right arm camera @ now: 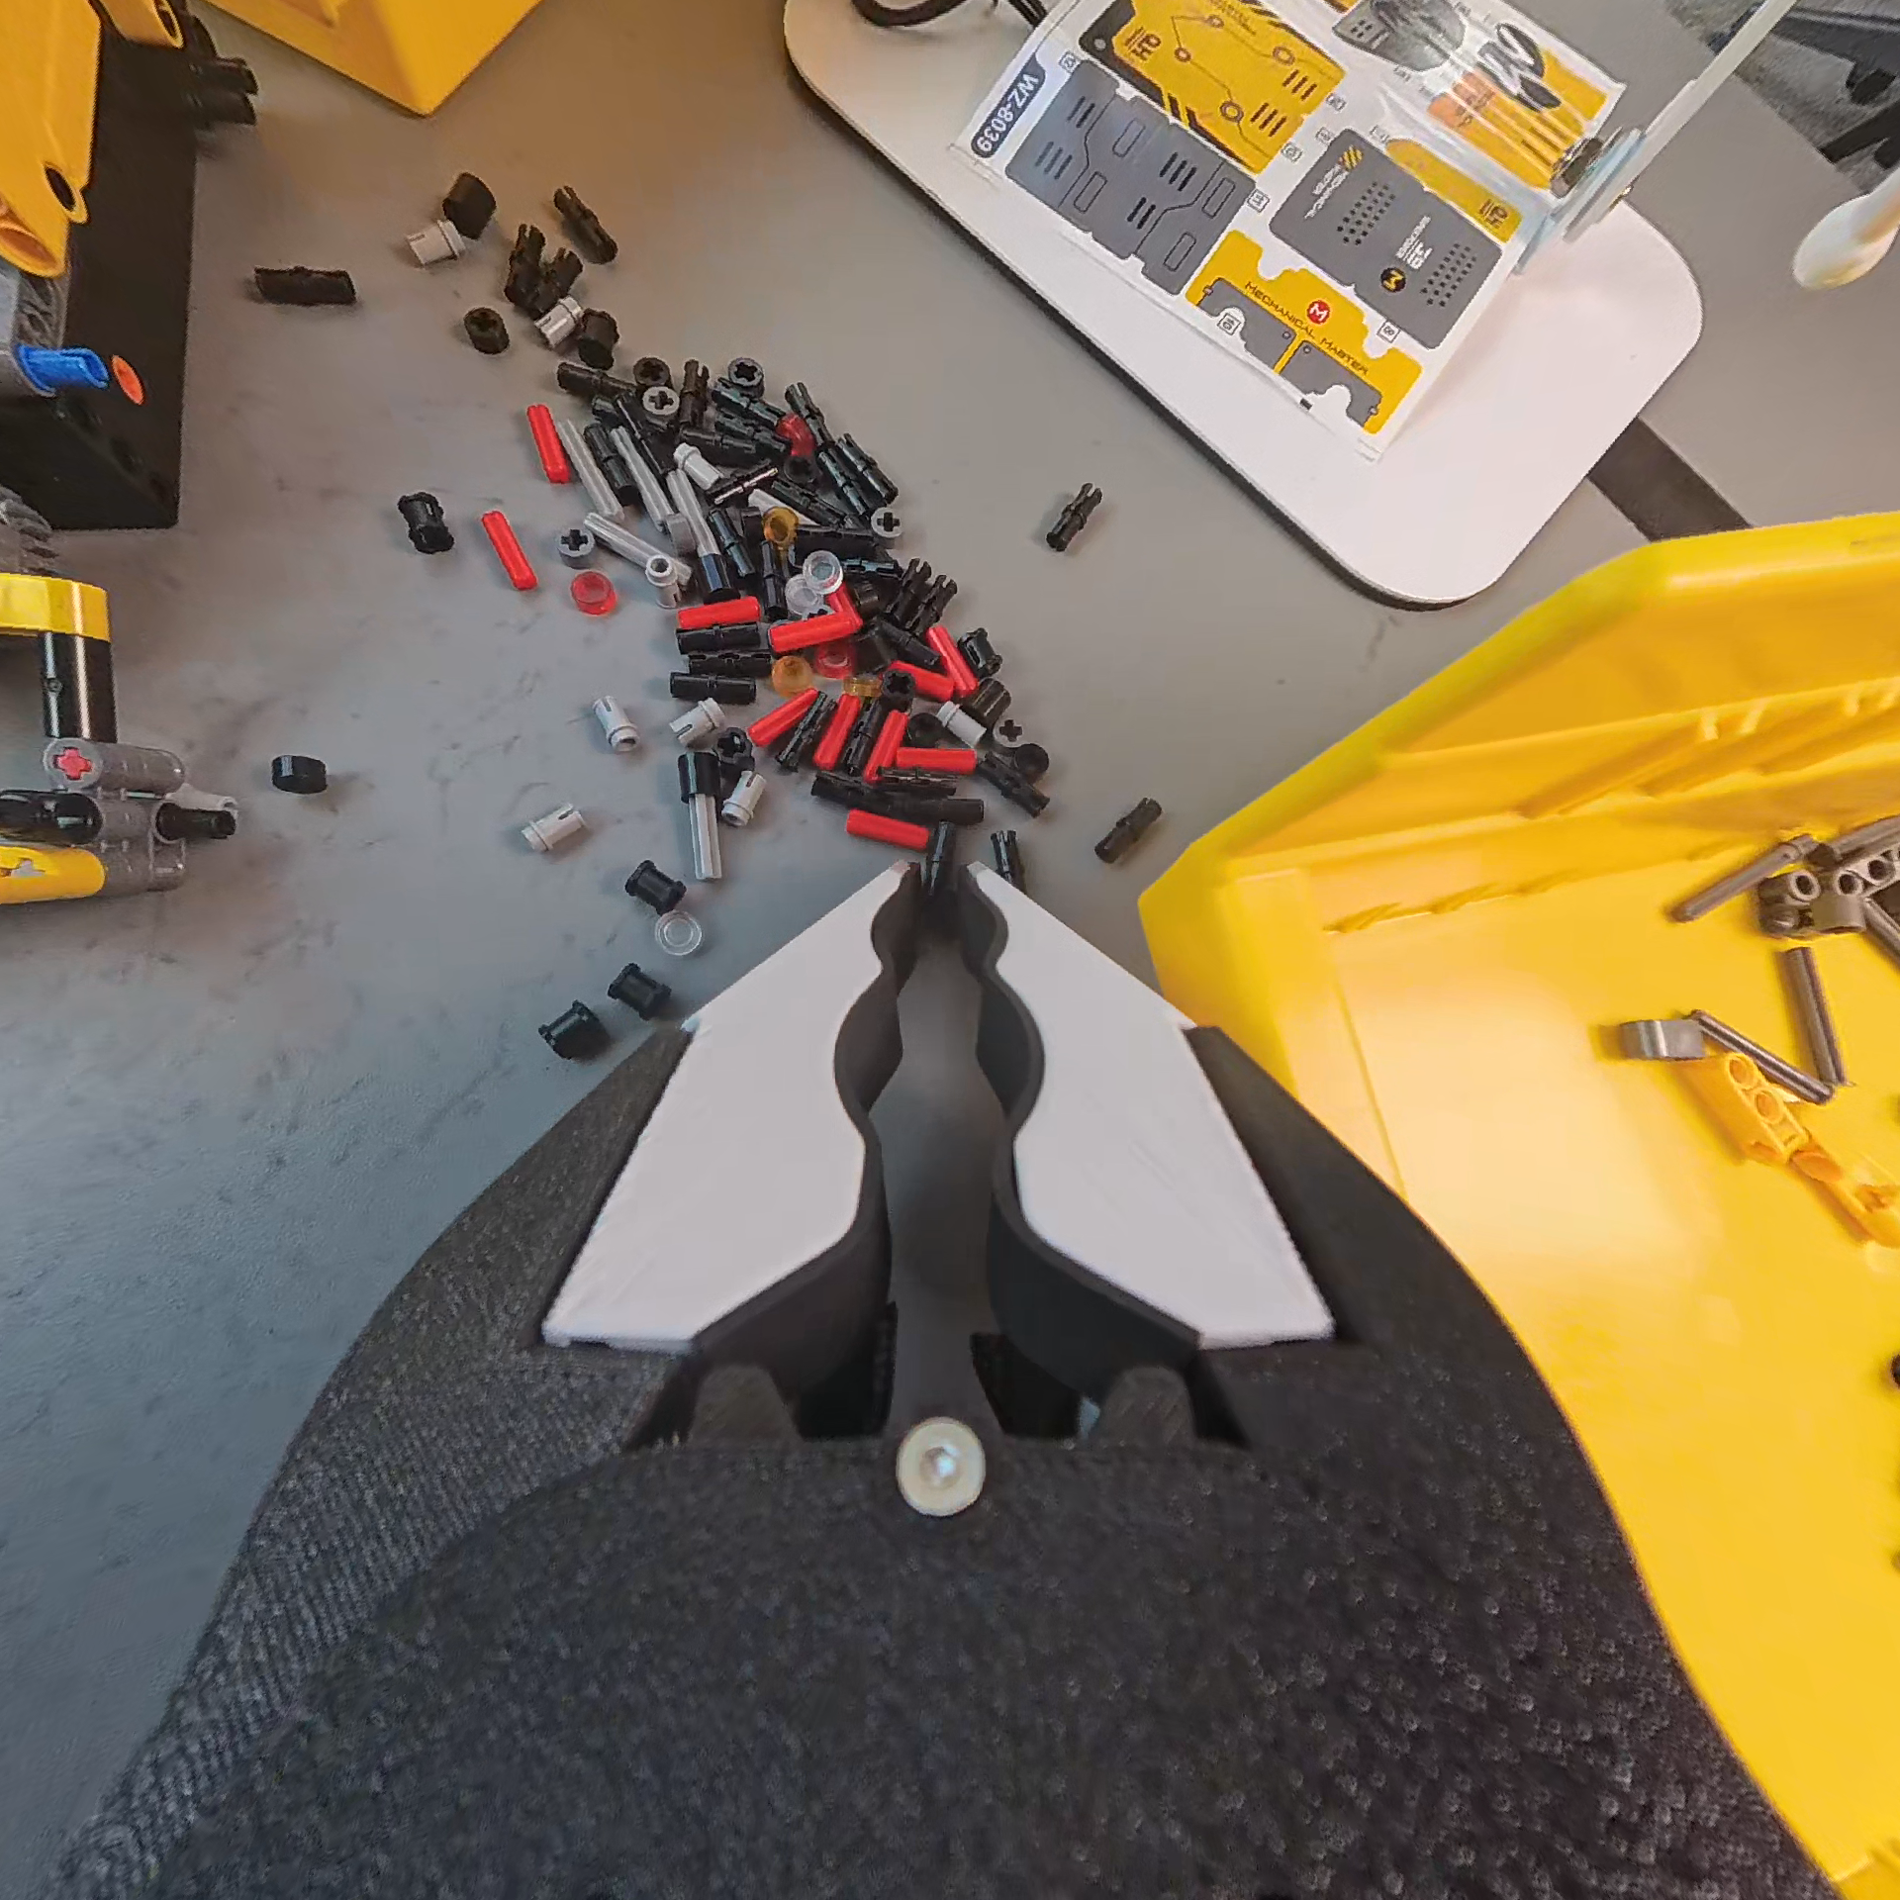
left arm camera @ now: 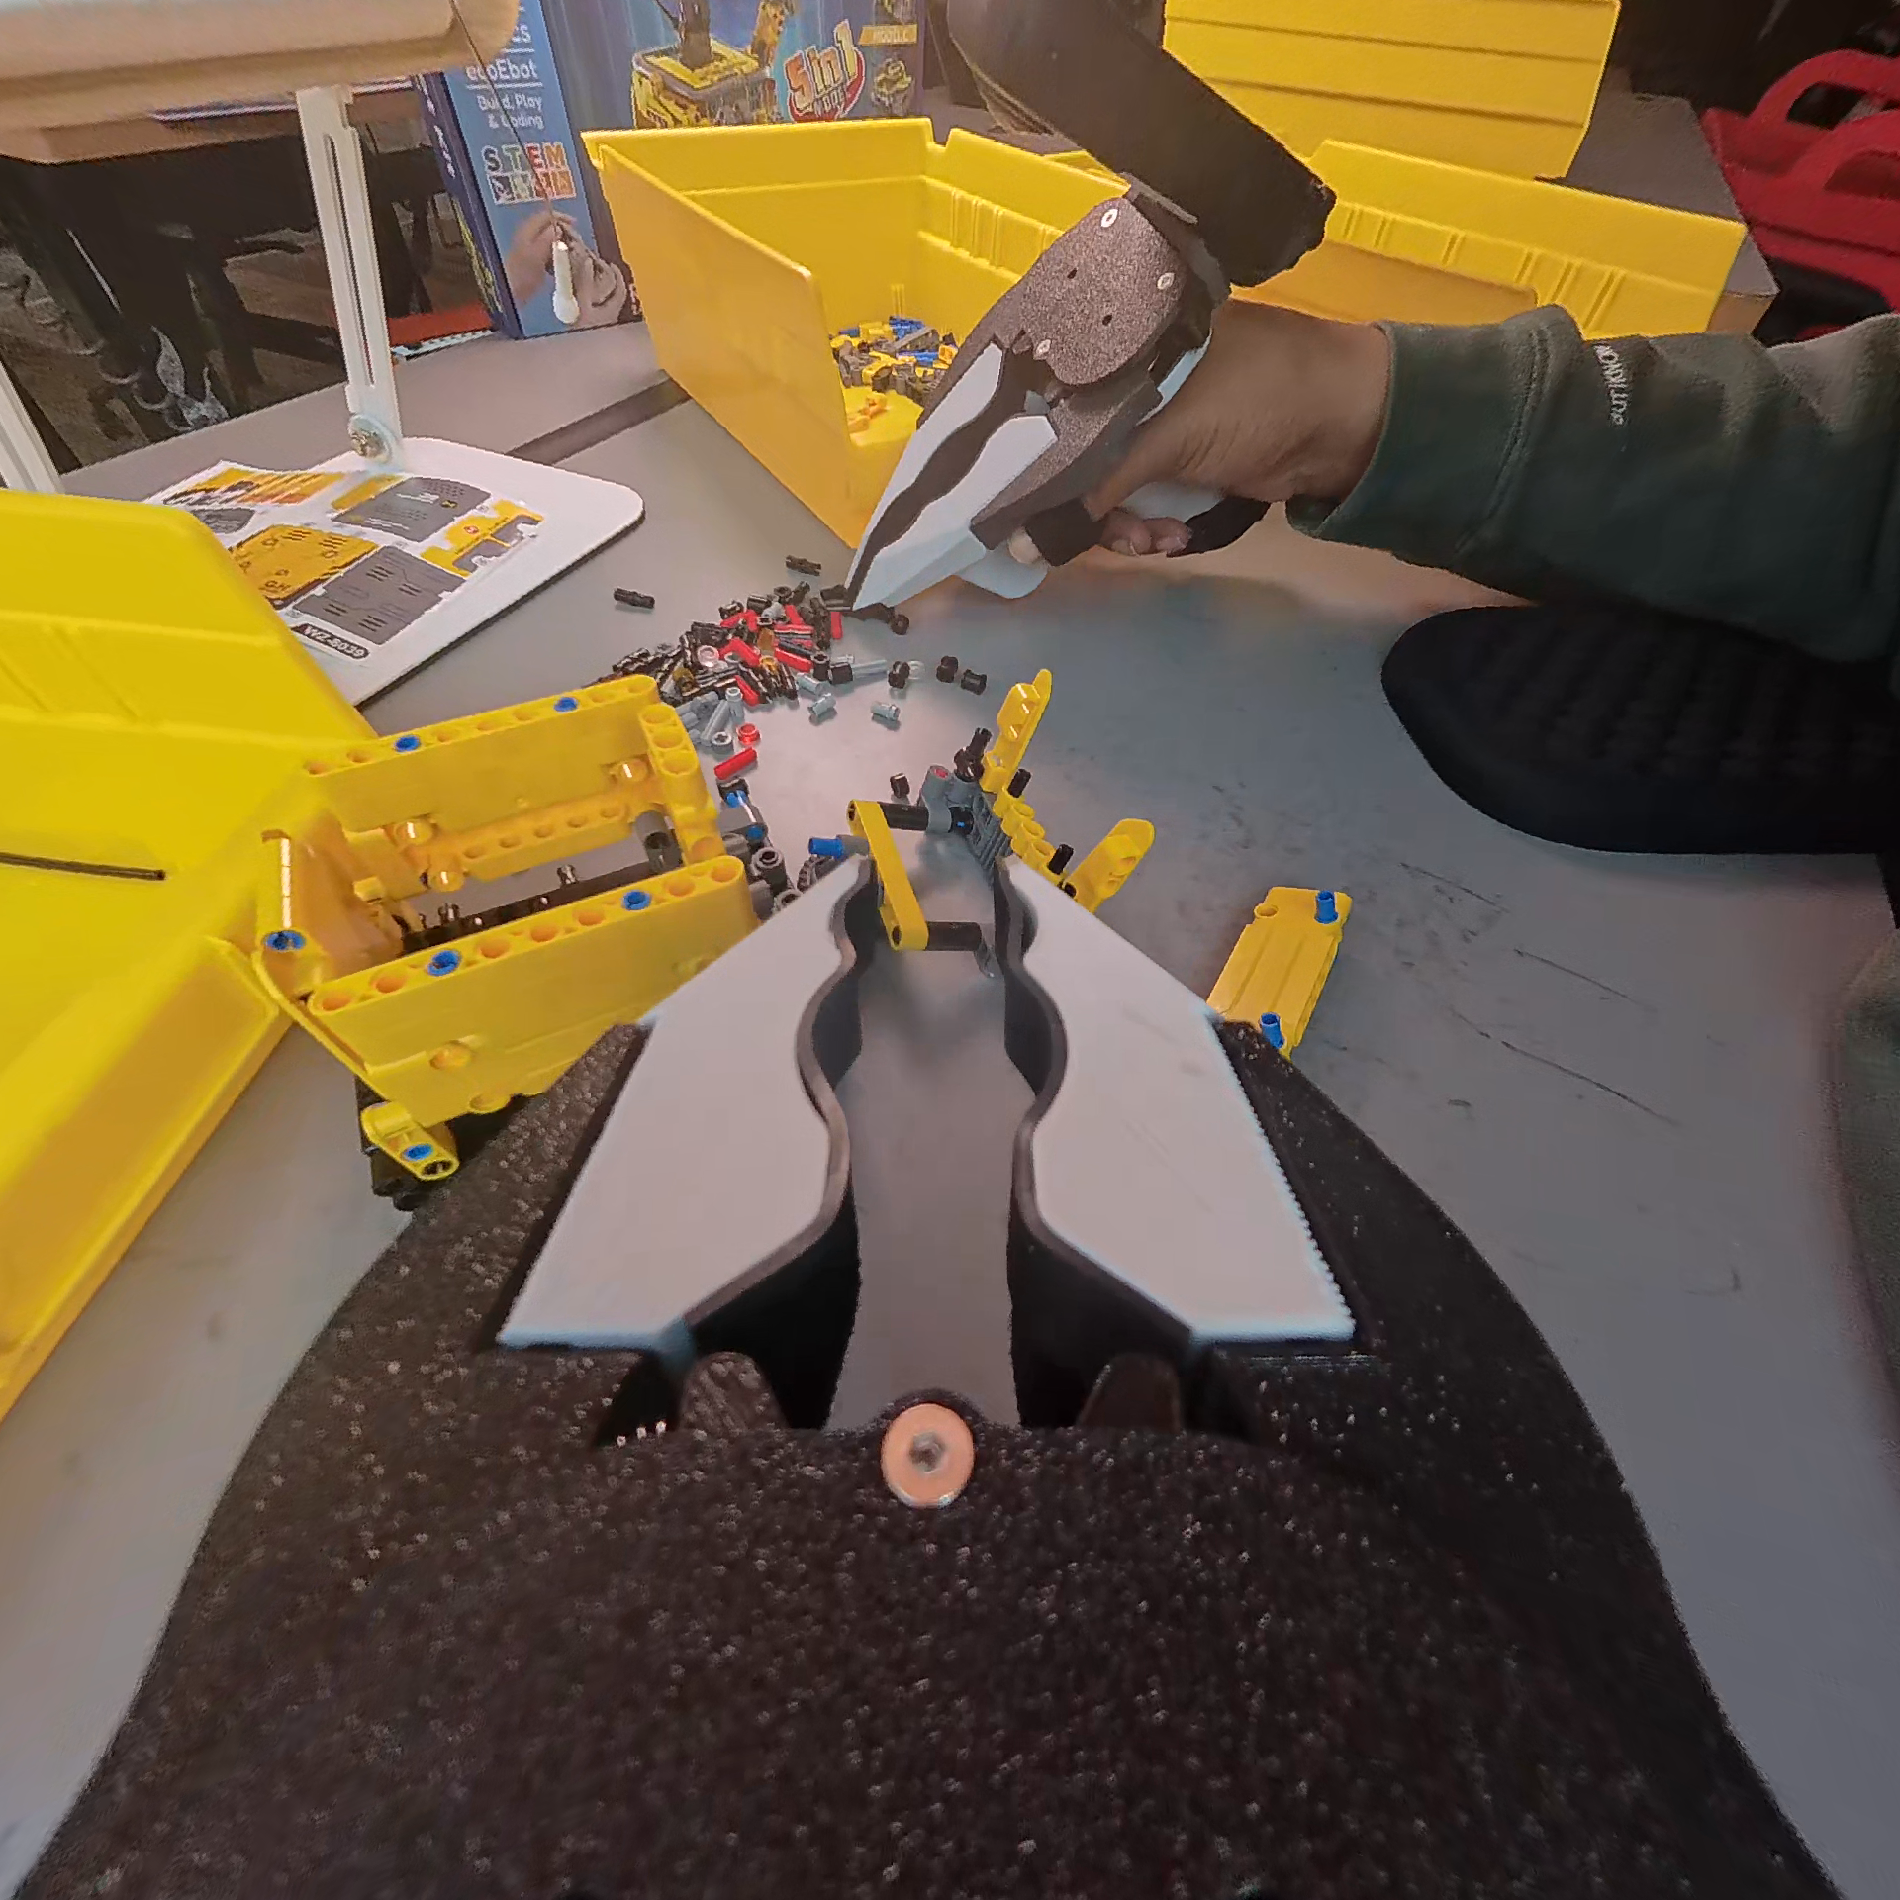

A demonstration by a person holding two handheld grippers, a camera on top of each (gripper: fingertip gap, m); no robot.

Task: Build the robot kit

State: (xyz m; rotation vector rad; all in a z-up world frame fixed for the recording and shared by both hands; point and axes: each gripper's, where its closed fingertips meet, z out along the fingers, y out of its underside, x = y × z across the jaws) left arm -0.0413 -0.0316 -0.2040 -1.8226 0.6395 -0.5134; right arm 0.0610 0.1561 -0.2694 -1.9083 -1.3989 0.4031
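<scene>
Leftmost, a yellow bin (left arm camera: 113,823) sits on the grey table (left arm camera: 1439,1028), with a large yellow beam frame (left arm camera: 514,884) leaning against it.

Left gripper (left arm camera: 930,905): fingers part-open around a small yellow-and-grey assembly (left arm camera: 956,833). A short yellow beam (left arm camera: 892,874) of that assembly lies against the left finger; whether the right finger touches the grey part is unclear, so a firm hold cannot be told. A yellow panel with blue pins (left arm camera: 1280,951) lies just right of the fingers.

Behind, a white base plate (right arm camera: 1388,494) carries a sticker sheet (right arm camera: 1234,195).

Centre: a pile of small black, red and grey pins (right arm camera: 802,637) scattered on the table.

Right gripper (right arm camera: 938,874): fingers nearly closed, pinching a black pin (right arm camera: 938,859) at the near edge of the pile. In the left wrist view a hand (left arm camera: 1254,411) holds this gripper, tips down at the pile.

Right of it: an open yellow bin (right arm camera: 1542,823) holding grey axles and a yellow beam (right arm camera: 1779,1121).
</scene>
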